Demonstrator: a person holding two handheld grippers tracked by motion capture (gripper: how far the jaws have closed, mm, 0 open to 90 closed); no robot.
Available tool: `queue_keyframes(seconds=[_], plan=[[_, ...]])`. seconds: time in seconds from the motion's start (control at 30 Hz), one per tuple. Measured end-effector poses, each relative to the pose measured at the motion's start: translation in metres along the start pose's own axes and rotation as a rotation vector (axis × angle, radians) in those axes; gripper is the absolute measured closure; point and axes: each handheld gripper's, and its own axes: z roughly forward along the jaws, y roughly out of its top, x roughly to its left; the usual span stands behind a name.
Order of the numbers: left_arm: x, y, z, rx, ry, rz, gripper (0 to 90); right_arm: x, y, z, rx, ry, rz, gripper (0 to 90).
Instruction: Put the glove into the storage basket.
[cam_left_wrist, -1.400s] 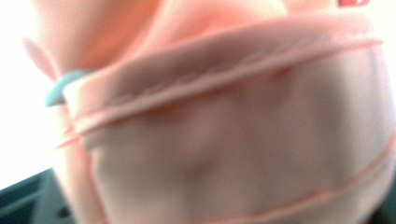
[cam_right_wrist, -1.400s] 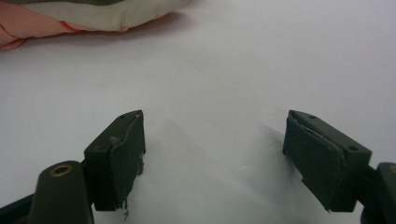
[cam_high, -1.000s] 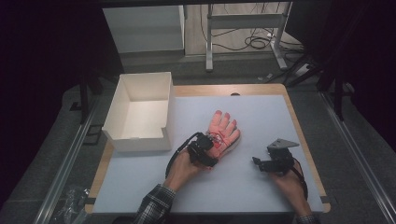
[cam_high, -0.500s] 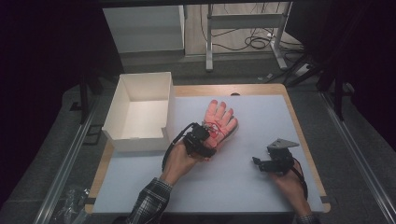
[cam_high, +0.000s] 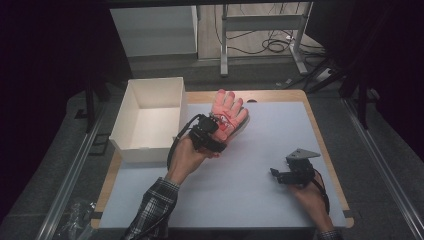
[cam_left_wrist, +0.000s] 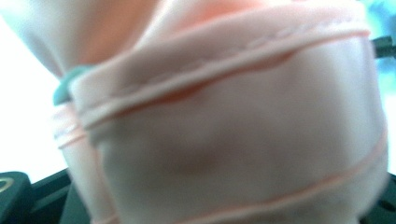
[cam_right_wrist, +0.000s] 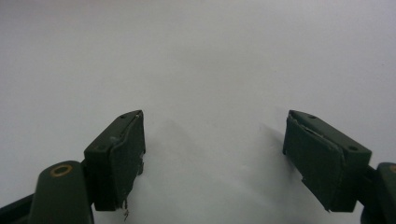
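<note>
A pink glove (cam_high: 229, 112) with red marks hangs above the table, fingers spread upward. My left gripper (cam_high: 212, 131) is shut on its cuff end and holds it up, just right of the white box (cam_high: 131, 107). In the left gripper view the glove's pink fabric (cam_left_wrist: 233, 121) presses right up to the camera and hides the jaws. My right gripper (cam_high: 274, 173) rests low at the right of the white table sheet, jaws wide apart. In the right gripper view my right gripper (cam_right_wrist: 212, 158) stands open over the bare sheet, nothing between the pads (cam_right_wrist: 126, 154).
The open white box stands at the table's left side with its inside bare. The white sheet (cam_high: 250, 200) covers the wooden table top (cam_high: 327, 150). Beyond the table's far edge are a table frame's legs (cam_high: 225, 45) and cables on the floor.
My left gripper has risen and moved up and leftwards in the picture with the glove, which lay on the sheet and now hangs lifted. The right gripper has kept still.
</note>
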Motion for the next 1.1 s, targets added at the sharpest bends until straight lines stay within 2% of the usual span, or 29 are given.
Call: queue_keyframes(seconds=[0.17, 0.6, 0.87, 1.1], plan=[[0.009, 0.01, -0.013, -0.017, 0.003, -0.017, 41.4, 0.0, 0.0, 0.0, -0.002, 0.0, 0.001, 21.2], [0.038, 0.025, -0.045, -0.043, 0.06, -0.062, 41.2, 0.0, 0.0, 0.0, -0.003, 0.0, 0.001, 21.2], [0.061, 0.021, -0.064, -0.059, 0.106, -0.114, 41.1, 0.0, 0.0, 0.0, -0.003, 0.0, 0.0, 21.2], [0.083, 0.009, -0.078, -0.071, 0.145, -0.17, 40.9, 0.0, 0.0, 0.0, -0.004, -0.001, -0.002, 21.2]])
